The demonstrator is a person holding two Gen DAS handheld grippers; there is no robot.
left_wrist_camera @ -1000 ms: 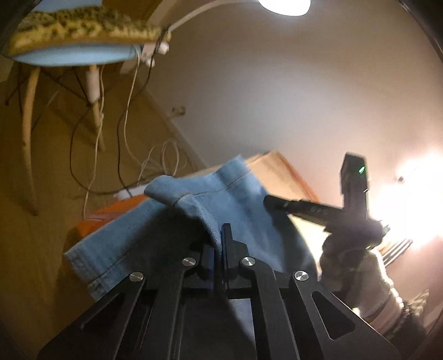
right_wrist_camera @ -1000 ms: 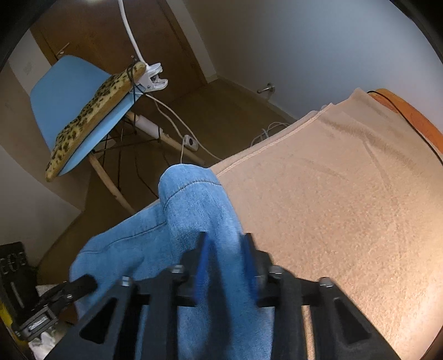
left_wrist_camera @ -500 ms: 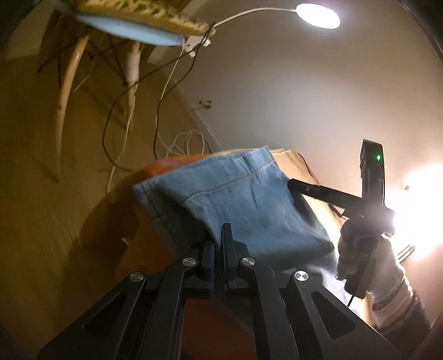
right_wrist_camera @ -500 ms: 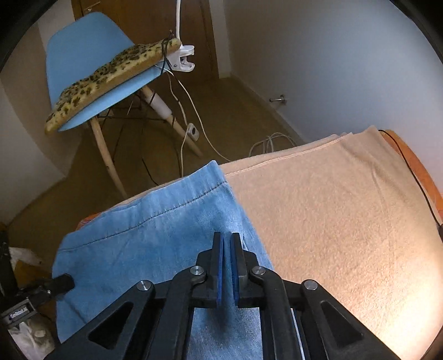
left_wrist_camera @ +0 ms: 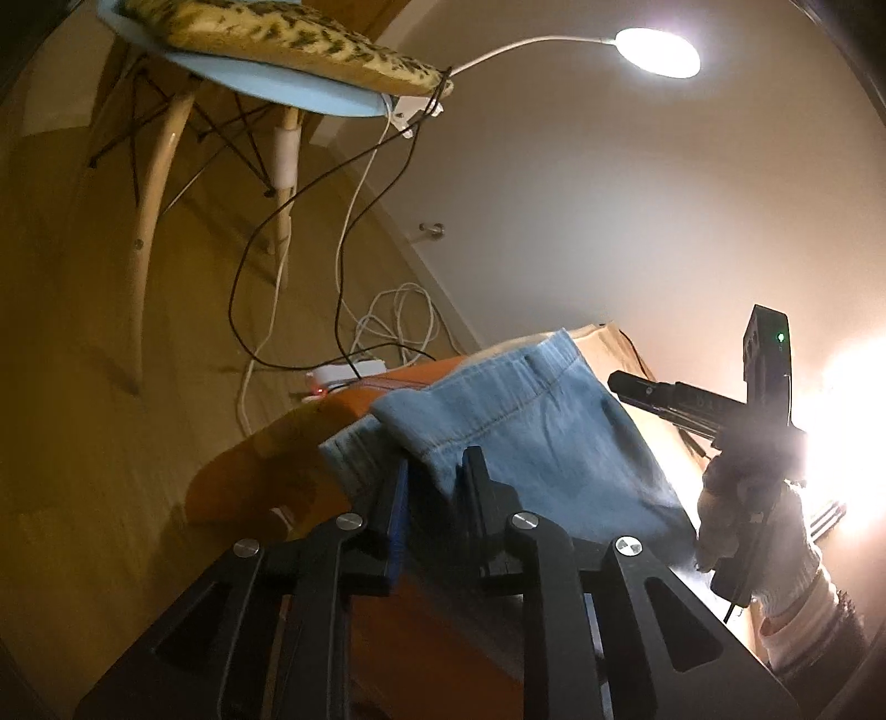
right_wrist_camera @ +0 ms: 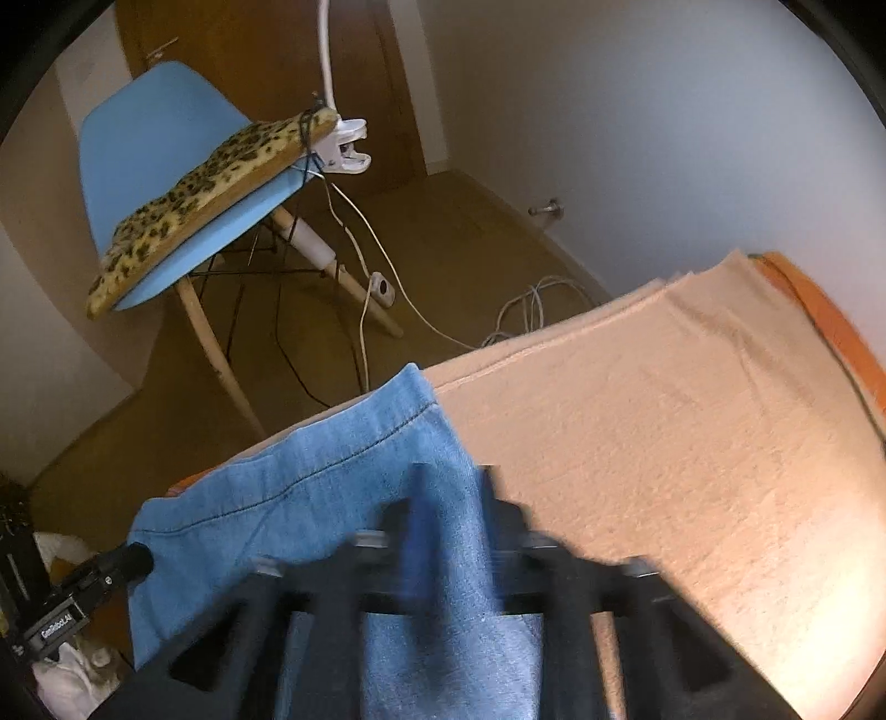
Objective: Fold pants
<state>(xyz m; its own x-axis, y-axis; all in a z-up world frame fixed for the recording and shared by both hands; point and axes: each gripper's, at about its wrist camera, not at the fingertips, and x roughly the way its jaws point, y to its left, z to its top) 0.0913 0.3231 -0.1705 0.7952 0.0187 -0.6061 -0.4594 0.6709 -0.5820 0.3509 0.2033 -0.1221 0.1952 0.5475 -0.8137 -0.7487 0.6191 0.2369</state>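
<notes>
**Inspector:** Where do the pants lie?

**Assistant:** The blue denim pants point(right_wrist_camera: 310, 498) lie folded on a peach towel point(right_wrist_camera: 692, 443) in the lower centre and left of the right wrist view. The towel covers an orange surface point(right_wrist_camera: 830, 327), which shows along the right edge of the frame. In the left wrist view the pants point(left_wrist_camera: 526, 426) sit at centre right, one corner overhanging the orange edge point(left_wrist_camera: 260, 465).

**Inspector:** State of the left gripper?

**Assistant:** The left gripper point(left_wrist_camera: 437, 482) sits at the lower centre of its frame. Its jaws have just been opening and now stand slightly apart. The corner of the denim is between them; the pads do not appear to press on it.

**Inspector:** And the right?

**Assistant:** The right gripper point(right_wrist_camera: 448, 493) is blurred at the bottom centre of its frame. Its jaws have just been opening and stand apart over the fabric, with denim visible in the gap and no clamp on it. In the left wrist view the same tool appears at the right edge, held by a gloved hand point(left_wrist_camera: 742, 509) against strong glare.

**Inspector:** Surroundings?

**Assistant:** A blue chair point(right_wrist_camera: 166, 166) with a leopard-print cushion point(right_wrist_camera: 210, 183) stands at upper left, a white clip lamp point(left_wrist_camera: 656, 52) fastened to its seat. Cables point(left_wrist_camera: 387, 310) lie coiled on the wooden floor beyond the pants.
</notes>
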